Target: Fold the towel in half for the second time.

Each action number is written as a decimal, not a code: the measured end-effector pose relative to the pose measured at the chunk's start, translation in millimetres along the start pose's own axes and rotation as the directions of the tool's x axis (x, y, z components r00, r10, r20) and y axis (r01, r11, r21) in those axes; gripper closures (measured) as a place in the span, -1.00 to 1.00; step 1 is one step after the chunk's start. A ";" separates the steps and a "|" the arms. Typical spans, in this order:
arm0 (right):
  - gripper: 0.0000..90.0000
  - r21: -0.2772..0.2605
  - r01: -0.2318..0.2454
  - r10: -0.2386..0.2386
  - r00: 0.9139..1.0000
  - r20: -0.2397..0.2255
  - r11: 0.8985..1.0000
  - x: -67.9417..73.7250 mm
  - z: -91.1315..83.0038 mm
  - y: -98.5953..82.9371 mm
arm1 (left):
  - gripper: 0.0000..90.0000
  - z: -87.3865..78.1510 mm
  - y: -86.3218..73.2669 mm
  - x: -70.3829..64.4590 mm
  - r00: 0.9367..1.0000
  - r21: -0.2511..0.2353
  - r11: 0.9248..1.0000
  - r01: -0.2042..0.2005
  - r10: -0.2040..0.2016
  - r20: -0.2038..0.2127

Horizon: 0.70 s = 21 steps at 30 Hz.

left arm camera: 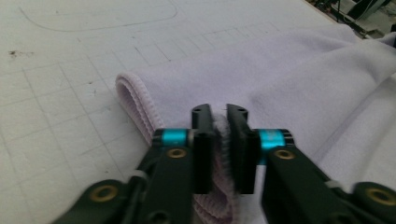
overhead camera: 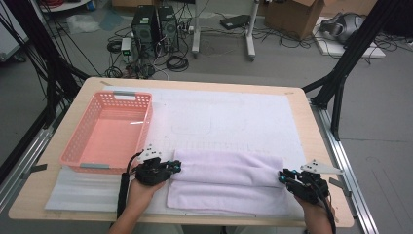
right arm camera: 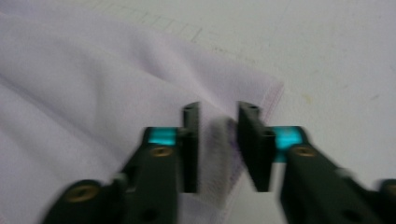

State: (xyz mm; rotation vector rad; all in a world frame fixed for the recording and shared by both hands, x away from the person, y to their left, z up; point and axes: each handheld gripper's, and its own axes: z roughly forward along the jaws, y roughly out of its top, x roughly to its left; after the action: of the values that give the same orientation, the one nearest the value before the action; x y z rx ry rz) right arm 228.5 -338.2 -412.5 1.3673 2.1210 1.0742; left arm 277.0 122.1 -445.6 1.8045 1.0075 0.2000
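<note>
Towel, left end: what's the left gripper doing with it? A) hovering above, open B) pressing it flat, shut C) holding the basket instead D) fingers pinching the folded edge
D: in the left gripper view the left gripper has its fingers closed on the folded hem of the towel.

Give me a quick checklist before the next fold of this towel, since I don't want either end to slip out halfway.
1. Left gripper shut on the towel: ok, its jaws pinch the hemmed edge.
2. Right gripper clamped on the towel: not ok, its jaws straddle a fold of cloth with a gap on one side.
3. Both grippers at opposite ends of the towel: ok, in the high view.
4. Far edge already folded over: ok, a doubled band runs along the top.
5. Mat beyond the towel free of things: ok.
6. Basket apart from the towel: ok, it sits to the left.
</note>
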 end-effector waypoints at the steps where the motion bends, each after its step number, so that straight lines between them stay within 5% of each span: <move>1: 0.88 -0.003 0.007 -0.007 1.000 -0.002 1.000 -0.6 -1.4 -2.0 | 0.89 -2.3 -0.8 -1.0 1.000 -0.010 1.000 -0.007 0.007 0.004; 11: 0.93 -0.068 0.030 -0.030 1.000 0.006 0.997 4.1 -19.3 -11.2 | 0.89 -30.3 -9.1 -15.3 0.997 -0.106 0.992 -0.068 0.072 0.037; 21: 0.94 -0.080 0.035 -0.035 0.999 0.001 0.996 13.6 -44.7 -25.5 | 0.89 -49.0 -21.7 -22.2 0.993 -0.105 0.989 -0.100 0.107 0.059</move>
State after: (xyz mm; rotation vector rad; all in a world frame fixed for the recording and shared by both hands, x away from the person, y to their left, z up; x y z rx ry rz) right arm 177.3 -349.2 -403.3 1.2887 2.0715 1.1333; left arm 224.2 143.1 -433.8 1.7604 0.8443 0.2509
